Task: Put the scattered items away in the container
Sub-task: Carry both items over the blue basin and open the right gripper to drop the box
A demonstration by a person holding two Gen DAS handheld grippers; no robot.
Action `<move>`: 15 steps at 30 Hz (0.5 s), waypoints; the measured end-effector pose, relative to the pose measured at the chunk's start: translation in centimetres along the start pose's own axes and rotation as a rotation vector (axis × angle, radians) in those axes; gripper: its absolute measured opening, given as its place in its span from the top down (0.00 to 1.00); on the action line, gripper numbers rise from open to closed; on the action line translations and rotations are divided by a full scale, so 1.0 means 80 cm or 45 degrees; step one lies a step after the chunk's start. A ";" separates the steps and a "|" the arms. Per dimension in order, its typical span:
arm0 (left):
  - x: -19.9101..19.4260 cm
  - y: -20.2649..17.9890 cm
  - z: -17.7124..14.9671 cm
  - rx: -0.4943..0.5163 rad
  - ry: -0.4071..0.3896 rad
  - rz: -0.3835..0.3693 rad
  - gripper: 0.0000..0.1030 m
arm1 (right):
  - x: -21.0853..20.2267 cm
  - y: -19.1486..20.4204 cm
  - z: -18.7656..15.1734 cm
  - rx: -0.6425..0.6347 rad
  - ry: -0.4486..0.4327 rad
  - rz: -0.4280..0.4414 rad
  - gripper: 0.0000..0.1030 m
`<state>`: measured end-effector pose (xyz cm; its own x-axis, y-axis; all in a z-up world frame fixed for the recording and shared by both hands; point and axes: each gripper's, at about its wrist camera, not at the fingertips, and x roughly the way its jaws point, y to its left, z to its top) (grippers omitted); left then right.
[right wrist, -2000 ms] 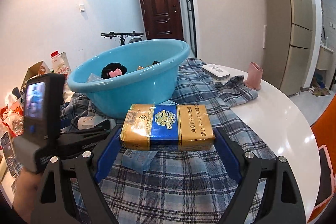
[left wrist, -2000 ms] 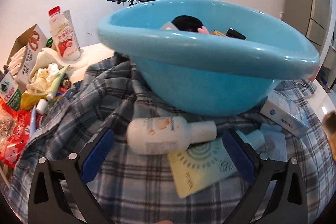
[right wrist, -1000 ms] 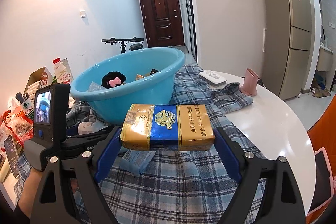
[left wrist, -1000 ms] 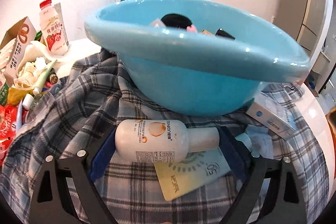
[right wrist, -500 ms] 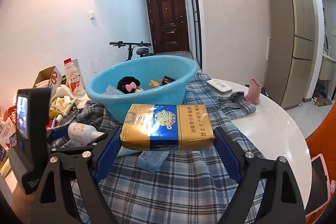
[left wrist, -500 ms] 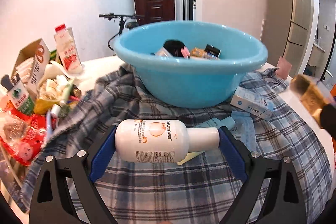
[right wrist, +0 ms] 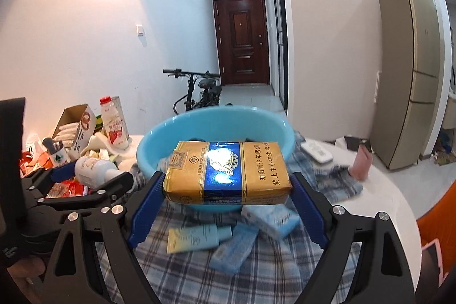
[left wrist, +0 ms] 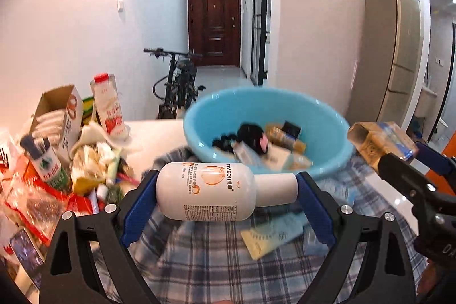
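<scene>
My left gripper [left wrist: 226, 191] is shut on a white lotion bottle [left wrist: 216, 191], held crosswise by its ends above the plaid cloth [left wrist: 216, 261]. Just beyond it stands the blue basin [left wrist: 333, 133], holding a black hair tie, small boxes and packets. My right gripper [right wrist: 228, 187] is shut on a gold-and-blue cigarette carton [right wrist: 228, 171], lifted in front of the basin [right wrist: 154, 144]. In the left wrist view the carton [left wrist: 379, 143] hangs at the right, near the basin's rim. On the cloth lie a yellow-blue tube [right wrist: 196, 238] and pale blue packets [right wrist: 236, 248].
A heap of snacks, a milk bottle [left wrist: 109, 108] and a cardboard box [left wrist: 57, 116] crowds the table's left side. A white remote [right wrist: 316, 153] and a pink cup [right wrist: 360, 163] sit at the right on the white round table [right wrist: 384, 190]. A bicycle stands behind.
Both grippers have risen with their loads, so the basin's inside now shows from above. The lotion bottle left the cloth; the carton came up beside the basin's right rim.
</scene>
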<state>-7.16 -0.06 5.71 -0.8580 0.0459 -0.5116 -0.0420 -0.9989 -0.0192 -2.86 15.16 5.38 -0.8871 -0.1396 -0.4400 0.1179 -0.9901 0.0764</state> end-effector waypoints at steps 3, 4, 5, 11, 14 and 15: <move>0.004 0.001 0.022 0.022 -0.035 0.003 0.11 | 0.007 0.002 0.021 -0.019 -0.022 -0.006 0.15; 0.006 0.001 0.029 0.031 -0.045 0.006 0.11 | 0.012 0.001 0.032 -0.031 -0.033 -0.014 0.15; 0.009 0.002 0.038 0.036 -0.059 0.009 0.11 | 0.016 0.001 0.041 -0.037 -0.041 -0.021 0.15; 0.030 0.012 0.084 0.010 -0.115 0.009 0.11 | 0.048 -0.008 0.096 -0.049 -0.081 -0.061 0.15; 0.043 0.019 0.101 -0.024 -0.138 0.004 0.11 | 0.067 -0.003 0.115 -0.067 -0.084 -0.079 0.15; 0.047 0.018 0.104 -0.031 -0.143 -0.001 0.11 | 0.076 -0.001 0.120 -0.072 -0.080 -0.083 0.15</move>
<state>-14.75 -1.25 10.91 -0.9101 0.0453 -0.4120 -0.0310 -0.9987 -0.0413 -12.55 14.58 11.28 -0.9199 -0.0751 -0.3850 0.0821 -0.9966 -0.0018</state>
